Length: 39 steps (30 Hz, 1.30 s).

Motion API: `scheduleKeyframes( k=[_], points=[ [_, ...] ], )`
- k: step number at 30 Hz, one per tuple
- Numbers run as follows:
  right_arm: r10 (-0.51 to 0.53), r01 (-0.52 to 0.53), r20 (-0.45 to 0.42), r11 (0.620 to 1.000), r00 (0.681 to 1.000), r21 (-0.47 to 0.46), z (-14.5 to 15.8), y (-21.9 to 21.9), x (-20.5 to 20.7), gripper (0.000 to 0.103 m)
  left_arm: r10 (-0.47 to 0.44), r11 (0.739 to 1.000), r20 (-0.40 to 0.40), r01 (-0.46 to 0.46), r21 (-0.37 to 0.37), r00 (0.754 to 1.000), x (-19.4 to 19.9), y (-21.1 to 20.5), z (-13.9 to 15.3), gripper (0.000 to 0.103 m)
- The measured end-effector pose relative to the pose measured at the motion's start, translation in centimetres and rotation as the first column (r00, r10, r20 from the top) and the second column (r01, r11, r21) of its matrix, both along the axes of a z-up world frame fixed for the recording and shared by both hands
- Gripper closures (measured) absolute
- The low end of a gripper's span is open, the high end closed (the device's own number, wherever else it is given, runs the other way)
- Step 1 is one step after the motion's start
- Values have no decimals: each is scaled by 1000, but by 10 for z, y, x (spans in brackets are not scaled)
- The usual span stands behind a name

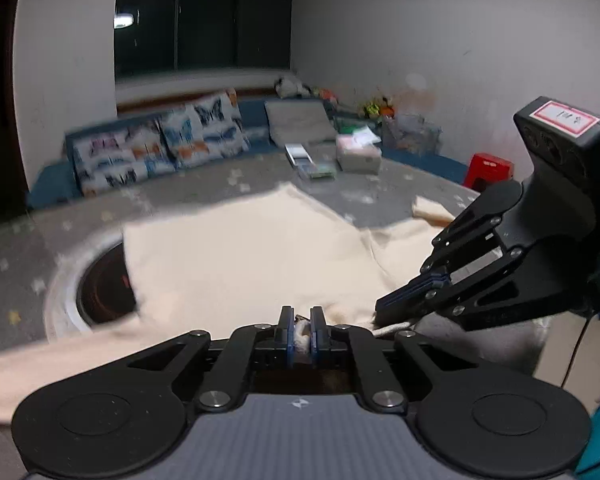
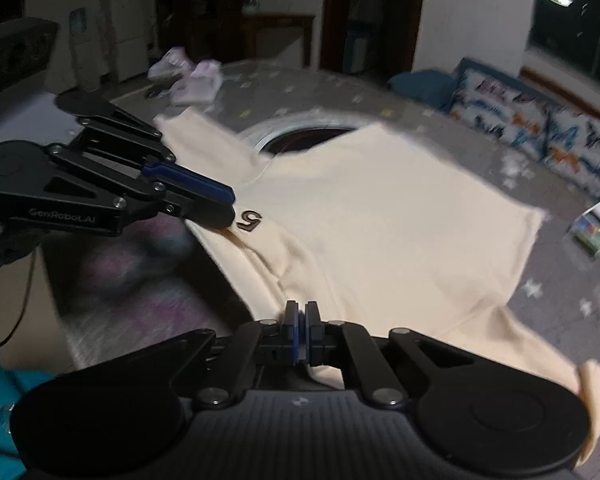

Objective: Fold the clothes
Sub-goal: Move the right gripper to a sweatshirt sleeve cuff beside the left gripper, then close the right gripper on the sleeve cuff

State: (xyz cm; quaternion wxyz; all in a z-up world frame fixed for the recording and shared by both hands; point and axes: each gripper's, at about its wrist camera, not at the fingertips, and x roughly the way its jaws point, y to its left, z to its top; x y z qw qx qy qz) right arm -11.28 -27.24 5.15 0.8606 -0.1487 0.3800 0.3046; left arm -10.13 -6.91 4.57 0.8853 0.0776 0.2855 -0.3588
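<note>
Here the cream shirt (image 2: pixel 380 216) is lying spread over the grey star-print tabletop (image 1: pixel 32 240), its near edge hanging toward the person and its far part partly covering a round opening (image 2: pixel 300 142) in the tabletop.

The left claw (image 1: pixel 302 330) is sitting nearly shut, its pads pinching a small tuft of cream cloth at the near edge. The right claw (image 2: pixel 302 320) is closed tight at the same near hem, a little to the right; its pads are meeting so closely that no cloth is showing between them, though the fabric runs right up to them, so a thin pinch seems likely.

The shirt is looking light, soft and limp. It will probably sag and drag between the two grips instead of holding any shape, and a thin pinch could slip. Taking it at the hem or a seam, where the cloth is doubled, and keeping it taut between the claws, should be giving the cleanest fold.

The right wrist view is showing a dark "5" mark (image 2: pixel 249 221) beside the left claw's tips and one sleeve (image 2: pixel 196 136) reaching far left. The left wrist view is hiding that mark, but is showing the tuft in its own pads and cushions (image 1: pixel 160 144) on the far side.
</note>
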Motion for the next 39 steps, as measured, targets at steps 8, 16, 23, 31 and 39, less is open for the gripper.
scheduleKeyframes(
  k=[8, 16, 23, 31, 39],
  points=[
    [35, -34, 40, 999, 999, -13, 9, 7, 0, 76, -20, 998, -38, 22, 52, 999, 0, -3, -6, 90],
    [56, -52, 47, 996, 997, -79, -15, 34, 9, 82, -66, 989, -5, 66, 133, 998, 6, -26, -14, 85],
    [27, -26, 44, 999, 999, -27, -4, 24, 9, 100, -61, 987, -14, 62, 151, 998, 13, -29, -24, 93],
    [66, -66, -12, 997, 998, 27, 6, 15, 1, 100, -96, 994, -52, 99, 39, 994, 9, -9, -11, 98],
    [39, -37, -31, 998, 999, 43, -1, 11, -4, 100, 16, 1000, -33, -16, 6, 999, 38, -25, 4, 96]
  ],
)
